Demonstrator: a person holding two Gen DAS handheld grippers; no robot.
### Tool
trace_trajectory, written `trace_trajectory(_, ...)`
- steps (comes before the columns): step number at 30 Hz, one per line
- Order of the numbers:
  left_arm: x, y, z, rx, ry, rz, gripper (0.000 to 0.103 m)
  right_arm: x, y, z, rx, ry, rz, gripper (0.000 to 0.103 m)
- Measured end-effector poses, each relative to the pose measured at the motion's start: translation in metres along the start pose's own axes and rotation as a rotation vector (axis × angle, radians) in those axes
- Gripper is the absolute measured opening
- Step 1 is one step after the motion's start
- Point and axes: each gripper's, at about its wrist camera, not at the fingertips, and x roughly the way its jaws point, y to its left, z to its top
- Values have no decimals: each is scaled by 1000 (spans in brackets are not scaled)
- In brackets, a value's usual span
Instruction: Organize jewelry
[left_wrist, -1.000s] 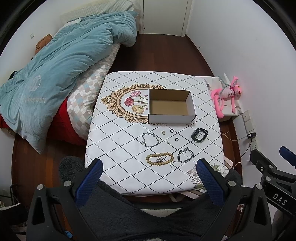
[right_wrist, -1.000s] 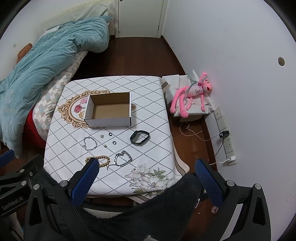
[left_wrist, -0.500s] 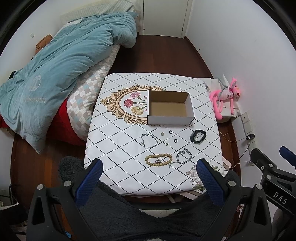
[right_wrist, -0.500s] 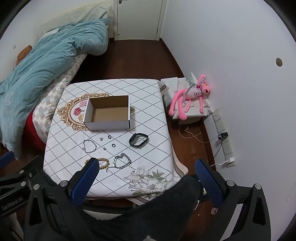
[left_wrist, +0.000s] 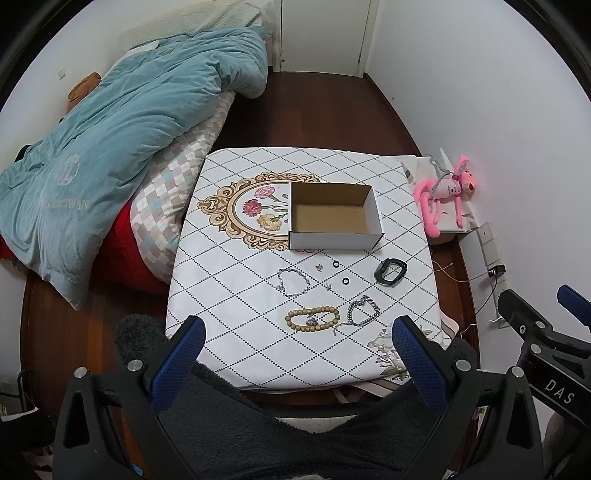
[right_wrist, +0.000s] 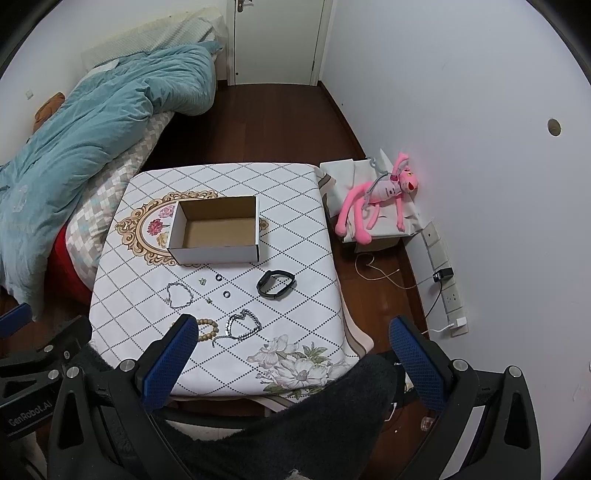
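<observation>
An open, empty cardboard box (left_wrist: 334, 216) (right_wrist: 216, 230) stands on a small table with a diamond-patterned cloth (left_wrist: 236, 280) (right_wrist: 306, 295). In front of it lie a thin silver bracelet (left_wrist: 291, 281) (right_wrist: 178, 295), a wooden bead bracelet (left_wrist: 312, 319) (right_wrist: 207, 330), a silver chain bracelet (left_wrist: 364, 314) (right_wrist: 243, 325), a black band (left_wrist: 389, 271) (right_wrist: 276, 283), two small black rings (left_wrist: 336, 264) (right_wrist: 218, 277) and tiny earrings. My left gripper (left_wrist: 295, 345) and right gripper (right_wrist: 291, 343) are open and empty, held high above the table's near edge.
A bed with a teal duvet (left_wrist: 110, 147) and checked pillow lies left of the table. A pink plush toy (right_wrist: 380, 195) lies on a box by the right wall, with sockets and cables (right_wrist: 443, 280) nearby. Dark wood floor leads to a door (right_wrist: 277, 37) behind.
Both grippers have risen and pulled back a little, so the table looks smaller and farther. The jewelry and box have not moved.
</observation>
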Motion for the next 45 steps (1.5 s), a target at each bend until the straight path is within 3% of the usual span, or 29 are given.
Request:
trace_trajectory(6, 16, 6, 6, -9, -18, 18, 103, 11, -2, 5, 13, -8, -12, 103)
trace_trajectory(11, 60, 16, 16, -8, -31, 85, 103, 59, -3, 8, 33, 33, -36, 103)
trace_trajectory(16, 129, 27, 12, -1, 69, 123, 103, 136, 2, 3, 32, 133, -24, 102)
trace_trajectory(19, 169, 32, 1, -11, 127, 117, 103, 184, 6, -8, 42, 202, -5, 92)
trace_trajectory(21, 191, 35, -6, -12, 178, 109, 98, 211, 10, -17, 44, 247, 4, 88)
trace_trajectory(23, 213, 36, -15, -14, 240, 95, 87, 235, 15, -28, 53, 282, 32, 81)
trace_trajectory(28, 255, 38, -36, -27, 348, 58, 84, 276, 30, -47, 58, 344, 52, 76)
trace_trajectory(34, 279, 40, -49, -47, 390, 20, 75, 302, 38, -61, 75, 379, 72, 71)
trace_trajectory(36, 283, 40, -52, -40, 388, 19, 68, 310, 42, -66, 67, 390, 64, 68)
trace_trajectory(37, 283, 38, -53, -31, 385, 22, 55, 314, 43, -68, 63, 397, 64, 63)
trace_trajectory(38, 283, 36, -56, -16, 376, 37, 52, 317, 45, -70, 62, 406, 64, 59)
trace_trajectory(39, 282, 33, -58, 6, 359, 48, 49, 319, 46, -72, 63, 415, 70, 58)
trace_trajectory(41, 278, 29, -62, 28, 330, 45, 29, 318, 44, -73, 80, 392, 80, 57)
trace_trajectory(44, 274, 22, -67, 54, 305, 40, 8, 317, 47, -75, 89, 373, 73, 57)
trace_trajectory(45, 270, 17, -67, 60, 301, 42, 7, 315, 48, -77, 90, 364, 72, 57)
